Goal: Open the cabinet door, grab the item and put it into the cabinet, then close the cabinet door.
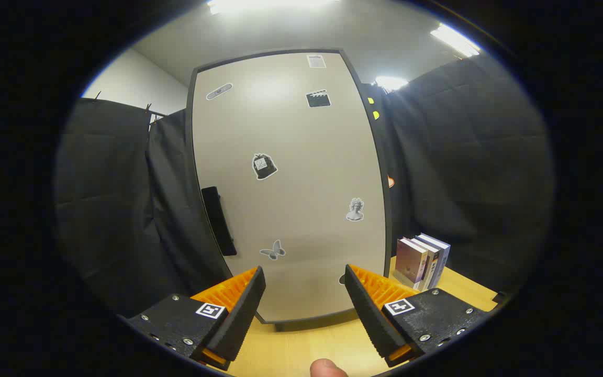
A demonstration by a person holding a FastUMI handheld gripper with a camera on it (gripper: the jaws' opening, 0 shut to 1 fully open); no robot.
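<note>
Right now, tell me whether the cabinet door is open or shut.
Shut: the cabinet door sits flat in its dark frame, handle untouched. The hand-held gripper is open, empty, in front of it.

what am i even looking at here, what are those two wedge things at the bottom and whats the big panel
The picture comes from a fisheye camera mounted on a hand-held two-finger gripper, looking forward along its fingers. The two wedges are those fingers, spread apart with nothing between them. A person holds the tool; a fingertip shows just below them. Beyond the fingers stands a tall beige cabinet door, shut, decorated with small stickers and fitted with a black bar handle. The cabinet sits on a light wooden table. Beside it, a short row of upright books stands on the table. Black cloth forms the booth's wall.
</note>
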